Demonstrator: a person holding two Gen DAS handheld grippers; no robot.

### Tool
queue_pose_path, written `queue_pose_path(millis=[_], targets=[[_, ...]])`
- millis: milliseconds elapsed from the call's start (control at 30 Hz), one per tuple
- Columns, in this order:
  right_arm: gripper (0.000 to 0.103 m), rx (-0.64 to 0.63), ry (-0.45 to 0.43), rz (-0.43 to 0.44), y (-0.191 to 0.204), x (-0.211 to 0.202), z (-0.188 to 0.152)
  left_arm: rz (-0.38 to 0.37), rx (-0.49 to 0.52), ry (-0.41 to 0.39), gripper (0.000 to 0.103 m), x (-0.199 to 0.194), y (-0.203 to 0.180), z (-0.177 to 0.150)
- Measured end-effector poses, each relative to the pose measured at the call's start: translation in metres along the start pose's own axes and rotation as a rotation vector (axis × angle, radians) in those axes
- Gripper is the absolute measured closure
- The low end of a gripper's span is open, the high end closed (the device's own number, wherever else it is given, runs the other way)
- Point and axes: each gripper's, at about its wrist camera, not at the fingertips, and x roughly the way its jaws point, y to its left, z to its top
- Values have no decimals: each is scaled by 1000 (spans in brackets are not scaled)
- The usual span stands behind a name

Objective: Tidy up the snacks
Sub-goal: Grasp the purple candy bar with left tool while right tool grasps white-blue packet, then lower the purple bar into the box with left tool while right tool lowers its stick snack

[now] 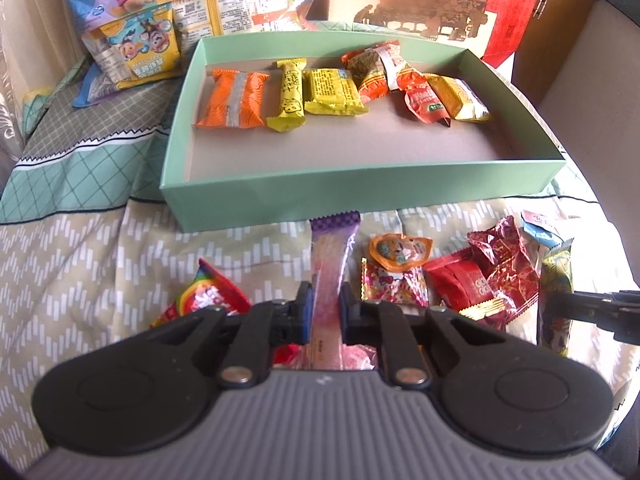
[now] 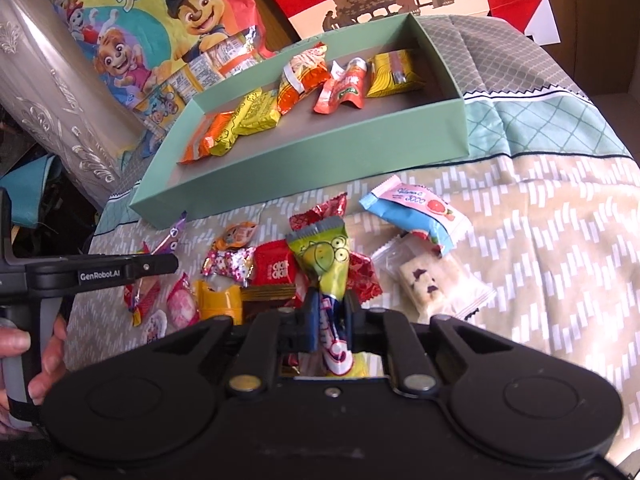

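My left gripper point(image 1: 326, 300) is shut on a long purple-and-pink snack bar point(image 1: 334, 256), whose far end reaches the front wall of the mint-green box point(image 1: 360, 192). Inside the box lie several snacks in a row, among them an orange pack point(image 1: 232, 98) and yellow packs point(image 1: 334, 92). My right gripper point(image 2: 332, 304) is shut on a yellow-green cartoon-printed snack point(image 2: 322, 260) that stands up between its fingers. Loose snacks lie on the bedspread under both grippers: a red packet point(image 2: 276, 268), a jelly cup point(image 2: 236, 236), a blue-pink pack point(image 2: 420, 208) and a clear-wrapped nougat point(image 2: 432, 284).
A large cartoon snack bag point(image 2: 160, 20) and a red gift box point(image 1: 420, 0) stand behind the green box point(image 2: 320, 152). A curtain point(image 2: 48, 100) hangs at the left. A person's hand point(image 2: 24, 356) grips the left gripper's handle. The patterned bedspread point(image 2: 540, 260) lies to the right.
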Motion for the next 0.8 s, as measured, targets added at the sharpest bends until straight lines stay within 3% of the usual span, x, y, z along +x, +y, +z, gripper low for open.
queue_pose_path(millis=[233,367,533,733,767,800], targets=[[91,41,25,-9,-6,7,0,-15,2,5,90,-2,-9,-3],[72,44,51,-28,-8,12,-6,-28,3,9,90,-1,-13,-5],[70,-22,70,-61,2,8,-17,-41,-7,9,90,-2,-12,-7],[70,-131,83,-125,16,8,-35,-46,-15,12,90,-4,-12,-10],[80,-151,86,-129,19,8,-36,-45,-17,12,90,-5,-12,-10],[80,-155,82,-132,21,6,-36,-44,-19,10,90,-7,-12,-10]])
